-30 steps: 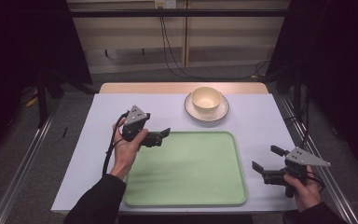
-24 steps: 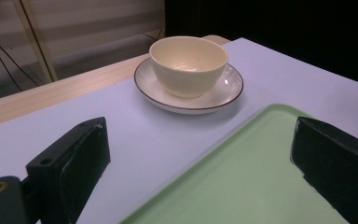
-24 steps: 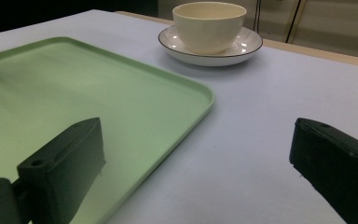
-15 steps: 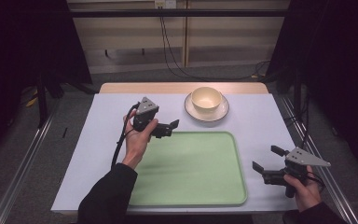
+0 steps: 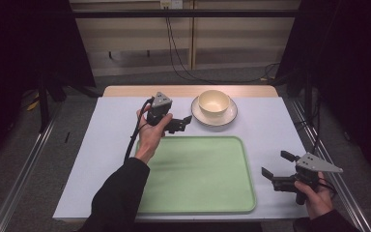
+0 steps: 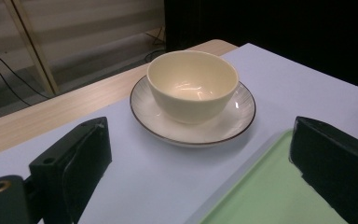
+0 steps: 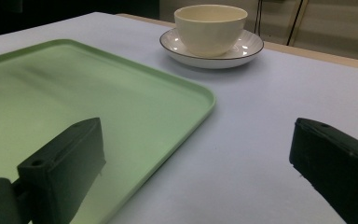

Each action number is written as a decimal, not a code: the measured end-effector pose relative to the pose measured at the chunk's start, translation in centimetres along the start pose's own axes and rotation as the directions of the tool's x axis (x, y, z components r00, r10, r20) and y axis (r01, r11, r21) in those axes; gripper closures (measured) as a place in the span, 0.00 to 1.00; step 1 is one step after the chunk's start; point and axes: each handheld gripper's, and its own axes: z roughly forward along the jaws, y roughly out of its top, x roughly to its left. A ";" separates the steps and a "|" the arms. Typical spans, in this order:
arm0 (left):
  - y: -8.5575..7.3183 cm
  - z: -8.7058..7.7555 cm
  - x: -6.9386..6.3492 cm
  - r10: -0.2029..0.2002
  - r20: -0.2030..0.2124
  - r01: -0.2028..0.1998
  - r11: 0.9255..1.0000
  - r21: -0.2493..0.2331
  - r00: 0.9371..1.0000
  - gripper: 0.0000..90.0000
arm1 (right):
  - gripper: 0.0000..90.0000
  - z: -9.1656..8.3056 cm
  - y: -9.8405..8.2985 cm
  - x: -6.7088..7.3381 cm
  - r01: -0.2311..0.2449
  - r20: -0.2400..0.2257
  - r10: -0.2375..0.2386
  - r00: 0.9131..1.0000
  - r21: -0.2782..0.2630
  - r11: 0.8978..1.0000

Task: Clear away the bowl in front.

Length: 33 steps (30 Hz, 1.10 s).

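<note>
Two grippers work over the white-covered counter [image 5: 101, 159], and little is hidden, though the person's left sleeve [image 5: 118, 195] covers the near left corner of the green tray [image 5: 198, 174] in the high view, and the right hand [image 5: 316, 195] is cut off at the bottom edge. At the left, the left gripper [image 5: 183, 123] is held above the counter just beyond the tray's far edge, its jaws spread wide and empty, pointing at the cream bowl [image 6: 192, 84] (which sits on a saucer [image 6: 233, 123] with a dark rim, at the far middle of the counter). Since a second ago this gripper has moved forward and rightward, nearer the saucer. At the right, the right gripper [image 5: 274, 164] sits by the tray's near right corner, jaws likewise wide apart and holding nothing; it has stayed where it was. Its own view looks across the tray toward the bowl.
</note>
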 end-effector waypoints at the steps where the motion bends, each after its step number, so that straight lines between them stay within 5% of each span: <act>1: 0.1 0.1 0.1 0.004 0.001 -0.004 1.000 0.002 1.000 0.07 | 0.03 0.0 0.0 0.0 0.000 -0.002 0.000 1.000 -0.002 1.000; 12: 1.5 2.7 1.0 -0.021 -0.001 0.021 1.000 -0.005 1.000 0.08 | 0.03 0.0 0.0 0.0 0.004 0.003 -0.004 1.000 -0.001 1.000; 25: 2.3 6.5 1.2 0.012 0.009 -0.013 0.998 0.059 1.000 0.08 | 0.03 0.0 0.0 0.0 0.007 0.001 -0.007 1.000 0.002 1.000; 33: 2.1 9.2 1.1 -0.014 -0.010 0.015 0.996 0.089 1.000 0.10 | 0.03 -0.1 0.0 0.0 0.005 -0.008 -0.005 1.000 -0.003 1.000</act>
